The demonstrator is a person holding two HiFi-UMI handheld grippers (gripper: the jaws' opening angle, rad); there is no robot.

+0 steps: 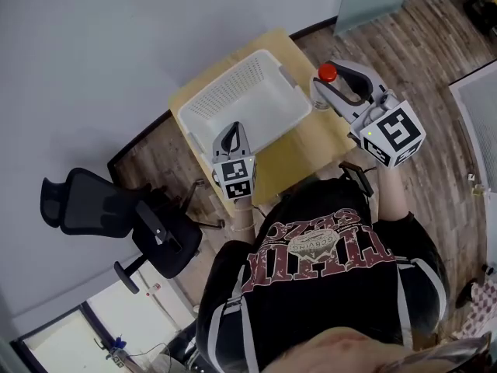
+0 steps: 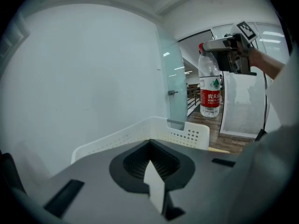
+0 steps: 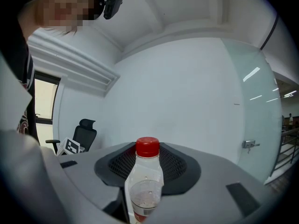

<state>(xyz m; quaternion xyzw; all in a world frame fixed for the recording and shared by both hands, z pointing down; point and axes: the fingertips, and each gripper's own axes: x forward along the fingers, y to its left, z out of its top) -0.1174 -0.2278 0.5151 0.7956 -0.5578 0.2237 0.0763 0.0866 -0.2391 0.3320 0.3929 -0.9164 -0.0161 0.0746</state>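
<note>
Right tongs (image 1: pixel 335 90): closed on a clear plastic water bottle with a red cap and red label (image 3: pixel 145 183). From the right gripper view I see the bottle standing between the two jaws, cap topmost.
Bottle, as I see it from the left tongs: upright (image 2: pixel 210 85), up and off to their right. The right tongs (image 2: pixel 225 45) clamp it high on the body, just under the cap. Its base shows bare, with nothing touching it.
Left tongs (image 1: pixel 232 130): jaws drawn together, nothing between them. The left gripper view (image 2: pixel 152 171) shows only a thin pale edge where they meet.
White perforated plastic basket (image 1: pixel 203 103): just ahead of the left tongs, which sit at its near rim. The right tongs and bottle are by its right-hand corner. From the left tongs I see its holed wall (image 2: pixel 189 135) straight ahead, below the bottle.
Light wooden worktop (image 1: pixel 309 150): beneath both tongs, carrying the basket.
Marker cubes: one behind the left tongs (image 1: pixel 235 177), a larger-looking one behind the right tongs (image 1: pixel 392 134).
Black office chair (image 1: pixel 105 208): well apart from the left tongs, on their outer side, on the floor. It also shows from the right tongs (image 3: pixel 85 132), far off to the left.
Spacing: the two tongs are apart, with the basket's near right corner between them.
</note>
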